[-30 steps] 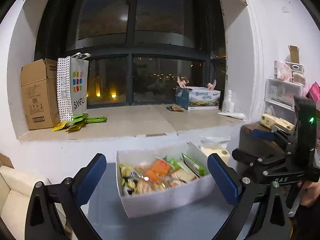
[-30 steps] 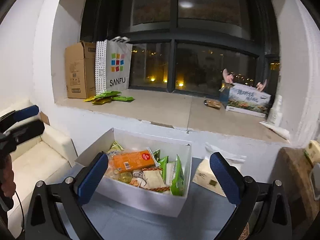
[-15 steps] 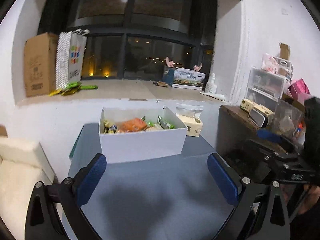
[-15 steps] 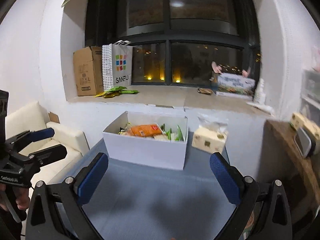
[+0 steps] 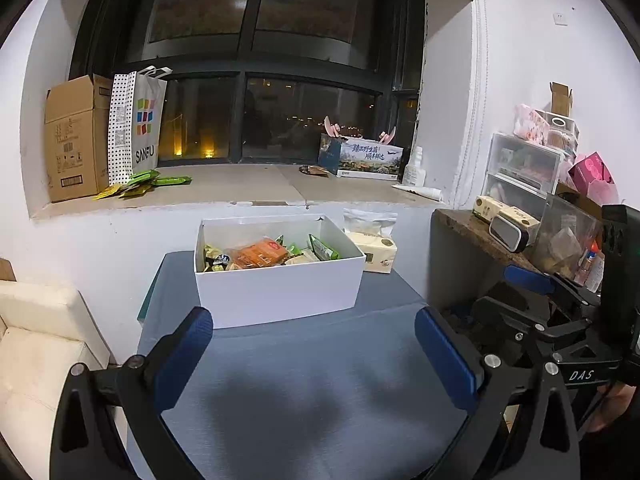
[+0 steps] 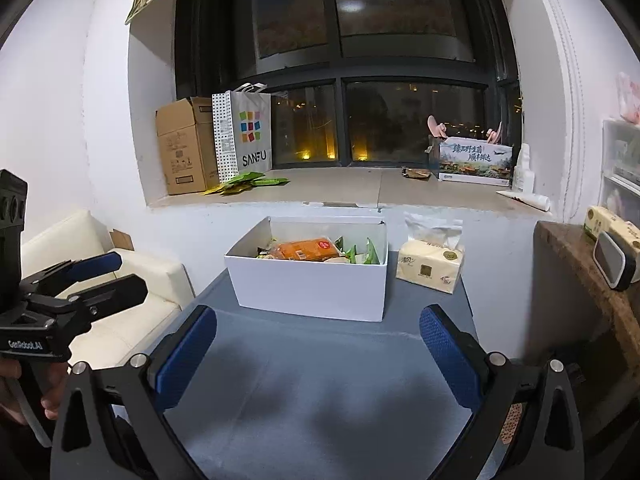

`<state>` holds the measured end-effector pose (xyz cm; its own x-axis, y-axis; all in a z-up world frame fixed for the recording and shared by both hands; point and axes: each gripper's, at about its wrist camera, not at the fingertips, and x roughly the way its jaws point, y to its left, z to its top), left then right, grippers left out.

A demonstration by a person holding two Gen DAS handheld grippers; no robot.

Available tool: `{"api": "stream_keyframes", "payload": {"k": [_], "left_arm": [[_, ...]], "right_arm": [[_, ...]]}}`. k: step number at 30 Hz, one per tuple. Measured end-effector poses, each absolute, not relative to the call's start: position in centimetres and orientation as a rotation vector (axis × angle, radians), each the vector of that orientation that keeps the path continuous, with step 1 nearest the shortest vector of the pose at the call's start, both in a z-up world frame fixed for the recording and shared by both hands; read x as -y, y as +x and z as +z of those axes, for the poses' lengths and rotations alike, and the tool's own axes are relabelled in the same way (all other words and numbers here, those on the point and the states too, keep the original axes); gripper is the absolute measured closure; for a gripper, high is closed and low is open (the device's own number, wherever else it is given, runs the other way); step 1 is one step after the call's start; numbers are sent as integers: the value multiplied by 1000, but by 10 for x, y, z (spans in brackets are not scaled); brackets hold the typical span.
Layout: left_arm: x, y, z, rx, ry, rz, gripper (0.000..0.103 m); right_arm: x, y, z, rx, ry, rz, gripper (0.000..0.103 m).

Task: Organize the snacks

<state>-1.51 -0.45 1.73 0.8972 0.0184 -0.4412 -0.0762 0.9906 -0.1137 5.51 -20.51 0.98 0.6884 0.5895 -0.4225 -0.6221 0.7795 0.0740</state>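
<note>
A white open box (image 5: 280,292) stands on the far half of the grey-blue table (image 5: 312,392). It holds several snack packets, with an orange packet (image 5: 260,254) on top and green ones (image 5: 322,248) at its right. The box also shows in the right wrist view (image 6: 312,292), with the orange packet (image 6: 306,249) on top. My left gripper (image 5: 316,356) is open and empty, low over the table in front of the box. My right gripper (image 6: 318,354) is open and empty, likewise short of the box.
A tissue pack (image 6: 430,270) lies right of the box. The window sill behind holds a cardboard box (image 5: 74,140), a SANFU bag (image 5: 138,132), green packets (image 5: 148,182) and a printed box (image 5: 366,158). A cream sofa (image 6: 120,296) is left, a cluttered side shelf (image 5: 516,232) right.
Both grippers have drawn back and down from over the box. The box now sits farther off, and more bare table shows before the open fingers.
</note>
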Motion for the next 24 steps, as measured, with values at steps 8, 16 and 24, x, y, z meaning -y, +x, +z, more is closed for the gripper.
{"api": "stream_keyframes", "payload": {"k": [8,16,24], "left_arm": [[4,-13,17,-464,-118,51,0],[5,-11,16,-471,-107,45,0],[6,-9,16,-471,-102,44,0]], "right_arm": [[206,55,10,-446,-76,680,0],[204,55,10,-448,-79,691,0],[204,56,10,-449,-80,697,0]]}}
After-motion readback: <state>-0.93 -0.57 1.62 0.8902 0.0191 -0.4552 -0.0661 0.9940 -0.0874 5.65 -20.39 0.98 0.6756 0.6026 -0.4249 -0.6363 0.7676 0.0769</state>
